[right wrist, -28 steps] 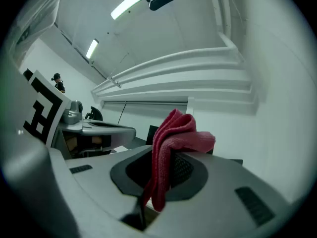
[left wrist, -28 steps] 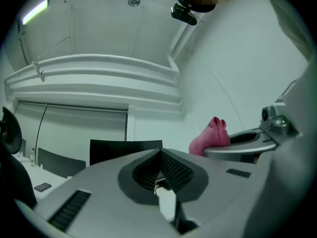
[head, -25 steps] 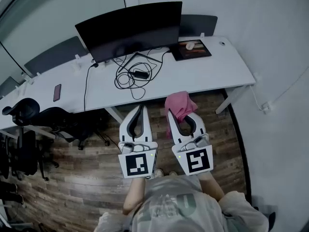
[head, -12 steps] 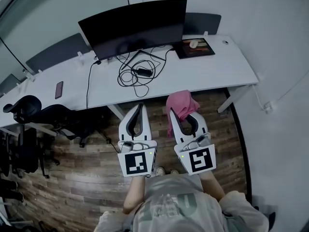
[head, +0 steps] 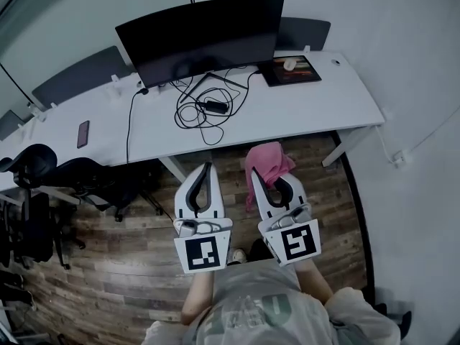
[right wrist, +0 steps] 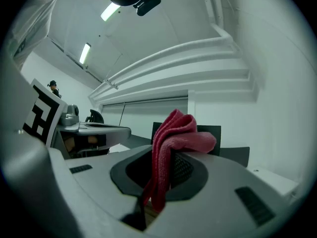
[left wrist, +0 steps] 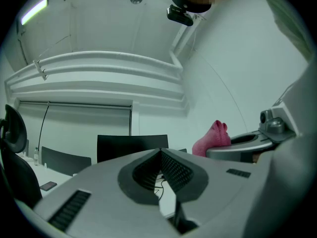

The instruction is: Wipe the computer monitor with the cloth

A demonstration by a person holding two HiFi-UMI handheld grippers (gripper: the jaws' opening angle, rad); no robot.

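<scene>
The dark computer monitor [head: 201,38] stands at the back of a white desk [head: 302,110]; it also shows as a black screen [left wrist: 131,147] in the left gripper view. My right gripper [head: 266,169] is shut on a pink cloth [head: 264,160], which bunches above the jaw tips and hangs down between them [right wrist: 171,148]. My left gripper [head: 207,167] is shut with nothing in it, its jaw tips meeting [left wrist: 160,150]. Both grippers hover over the wooden floor, short of the desk's front edge. The cloth [left wrist: 212,139] appears to the right in the left gripper view.
Tangled black cables [head: 205,110] and a power brick lie on the desk before the monitor. A dark tablet or mat [head: 291,70] lies at the right, a phone [head: 83,134] at the left. Black office chairs [head: 43,175] stand at the left. Grey partition panels [head: 75,85] back the desk.
Both grippers have drawn slightly back toward me, and the view has shifted so the monitor sits a little higher. The cloth stays gripped in the right gripper.
</scene>
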